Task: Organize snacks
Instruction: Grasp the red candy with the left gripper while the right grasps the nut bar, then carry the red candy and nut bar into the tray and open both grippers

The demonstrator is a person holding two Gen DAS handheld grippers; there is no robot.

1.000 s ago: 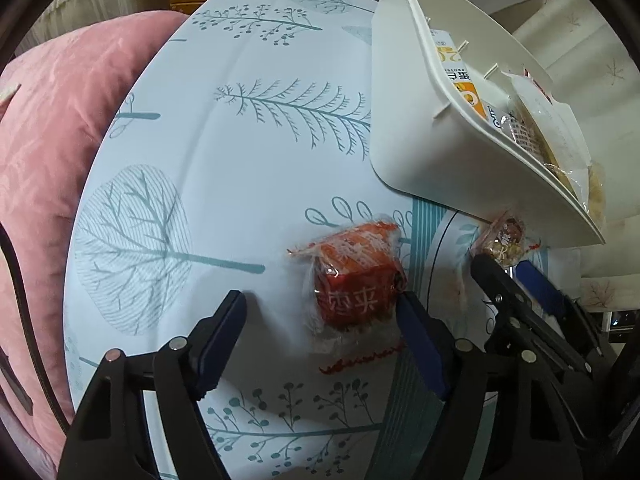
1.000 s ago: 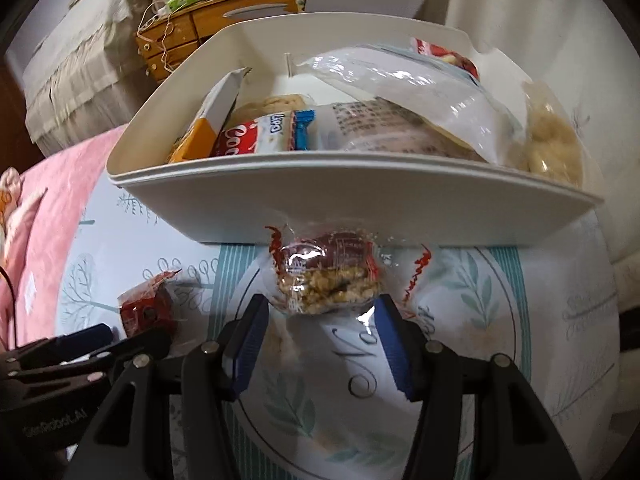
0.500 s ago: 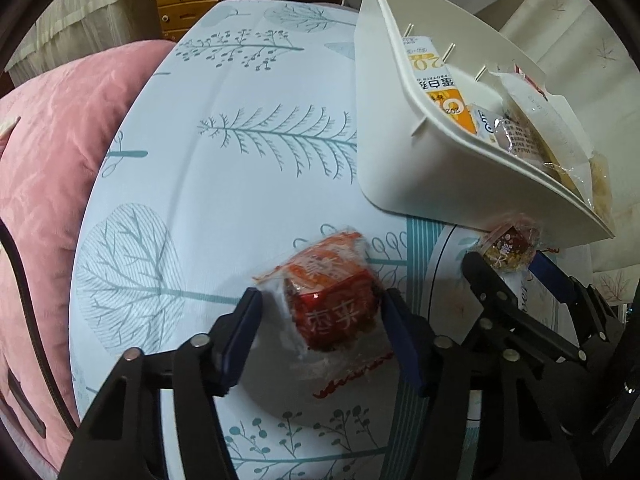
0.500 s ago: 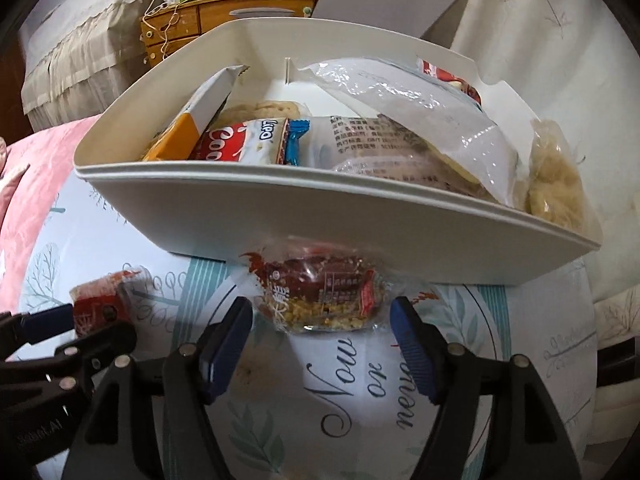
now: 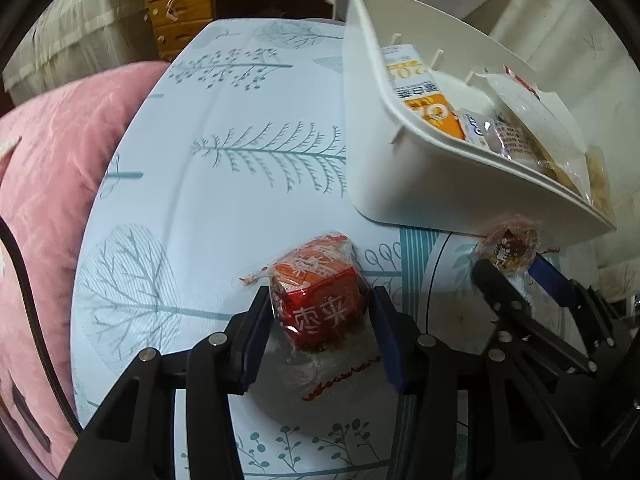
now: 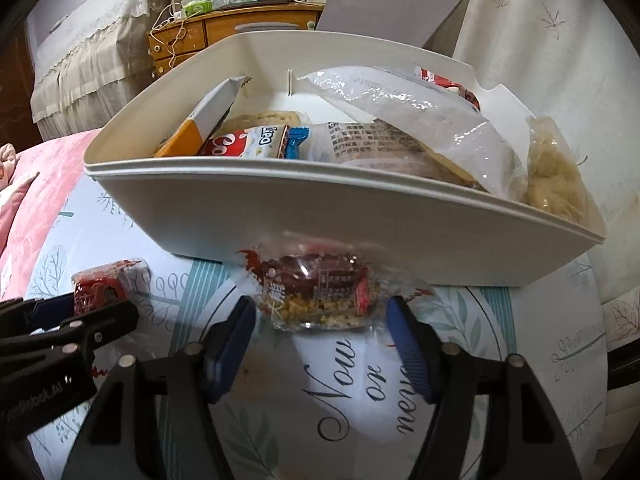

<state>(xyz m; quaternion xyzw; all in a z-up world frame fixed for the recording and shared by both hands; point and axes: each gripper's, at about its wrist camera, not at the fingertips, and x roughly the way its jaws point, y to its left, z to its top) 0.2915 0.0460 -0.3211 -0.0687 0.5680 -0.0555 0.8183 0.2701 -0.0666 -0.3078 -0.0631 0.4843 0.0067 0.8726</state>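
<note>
Left wrist view: left gripper (image 5: 318, 312) jaws are closing, touching the red snack (image 5: 318, 306) marked "恋来". Right gripper (image 6: 320, 334) jaws are closing around the dark-red snack (image 6: 320, 294), not touching.

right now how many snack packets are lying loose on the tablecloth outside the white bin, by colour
red packet with white characters: 1
dark red packet with a crumbly nut bar inside: 1
total: 2, both on the tablecloth outside the white bin

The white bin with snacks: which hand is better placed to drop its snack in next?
Probably right. The right gripper, jaws closing around the nut snack, sits against the white bin; the left gripper's red snack lies farther off.
</note>
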